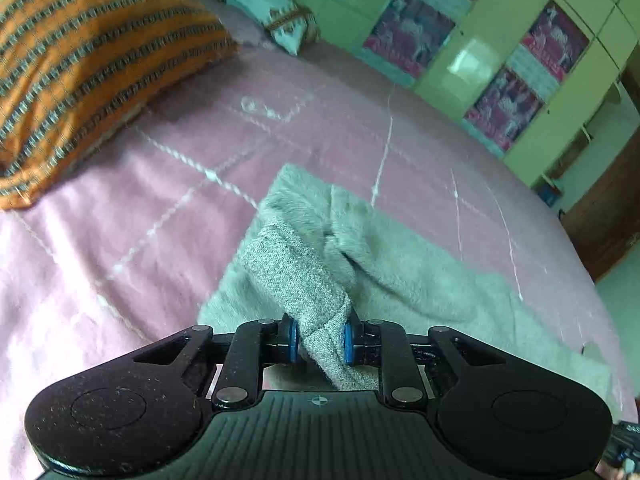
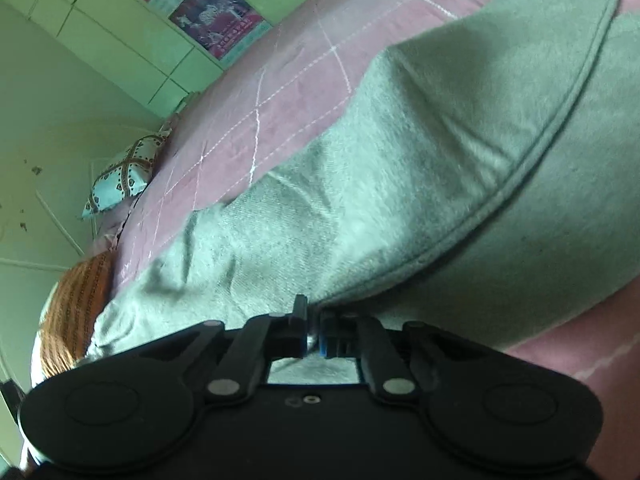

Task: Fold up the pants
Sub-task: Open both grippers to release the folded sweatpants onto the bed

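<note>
Fingers [image 1: 293,340] of left gripper [image 1: 320,340]: blue-padded, clamped on a knit band of the grey pants [image 1: 420,276], band lifted and running diagonally up-left from the pads.
Fingers [image 2: 299,330] of right gripper [image 2: 313,338]: nearly together, pinching a thin edge of the same pants [image 2: 400,184] near a raised seam.
Pants: fleecy grey, partly doubled over, lying on the pink quilted bedspread [image 1: 120,240]; in the left wrist view, long axis from the lifted band toward lower right, a folded flap peaking toward the far side of the bed; in the right wrist view, cloth filling most of the frame, seam curving from the fingers up to the upper right.
Bedspread: white stitched diamond lines, visible beyond the cloth in both views [image 2: 288,88].
Orange striped pillow [image 1: 88,64]: well apart from the pants, at the far left.
Pale patterned cushion [image 1: 268,8]: behind it, near the wall.
Green cabinets [image 1: 500,60] with pink pictures: beyond the bed.
</note>
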A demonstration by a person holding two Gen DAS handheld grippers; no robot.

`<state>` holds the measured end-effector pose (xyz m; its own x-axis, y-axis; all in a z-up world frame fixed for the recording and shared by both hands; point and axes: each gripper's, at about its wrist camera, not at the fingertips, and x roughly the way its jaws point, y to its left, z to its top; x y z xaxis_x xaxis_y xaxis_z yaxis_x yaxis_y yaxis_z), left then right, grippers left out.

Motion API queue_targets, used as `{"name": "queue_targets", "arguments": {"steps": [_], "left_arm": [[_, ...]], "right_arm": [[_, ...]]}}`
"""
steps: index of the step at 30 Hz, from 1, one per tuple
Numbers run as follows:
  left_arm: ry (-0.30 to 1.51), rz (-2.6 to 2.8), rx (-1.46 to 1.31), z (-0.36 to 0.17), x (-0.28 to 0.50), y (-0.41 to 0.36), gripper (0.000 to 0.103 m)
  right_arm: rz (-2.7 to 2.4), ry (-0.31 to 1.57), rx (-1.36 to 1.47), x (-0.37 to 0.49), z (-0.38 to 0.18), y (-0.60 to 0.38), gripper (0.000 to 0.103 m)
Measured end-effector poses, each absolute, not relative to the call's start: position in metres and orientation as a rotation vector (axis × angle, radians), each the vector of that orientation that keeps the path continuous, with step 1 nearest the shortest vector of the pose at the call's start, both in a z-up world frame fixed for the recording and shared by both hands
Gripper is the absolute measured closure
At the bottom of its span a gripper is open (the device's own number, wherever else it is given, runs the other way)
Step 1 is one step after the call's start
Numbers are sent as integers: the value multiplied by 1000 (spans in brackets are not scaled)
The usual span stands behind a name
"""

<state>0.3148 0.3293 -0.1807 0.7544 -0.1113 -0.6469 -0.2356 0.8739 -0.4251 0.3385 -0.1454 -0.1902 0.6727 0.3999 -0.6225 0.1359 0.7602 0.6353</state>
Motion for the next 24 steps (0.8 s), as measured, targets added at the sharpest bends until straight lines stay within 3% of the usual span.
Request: {"name": "queue_targets", "arguments": {"steps": [5, 7, 9, 16, 24], "left_arm": [[755, 118, -543, -189, 312, 331, 76], [738, 158, -500, -179, 304, 323, 66], [692, 228, -494, -170, 288, 319, 42], [641, 227, -479, -162, 264, 258, 42], [680, 204, -266, -168, 283, 142, 42]], "right_arm": [[190, 859, 736, 332, -204, -153, 103], [196, 846, 791, 326, -199, -168, 93], [175, 787, 771, 313, -186, -185, 91], [59, 684, 799, 285, -172, -261, 94], [44, 643, 789, 289, -167, -292, 94]]}}
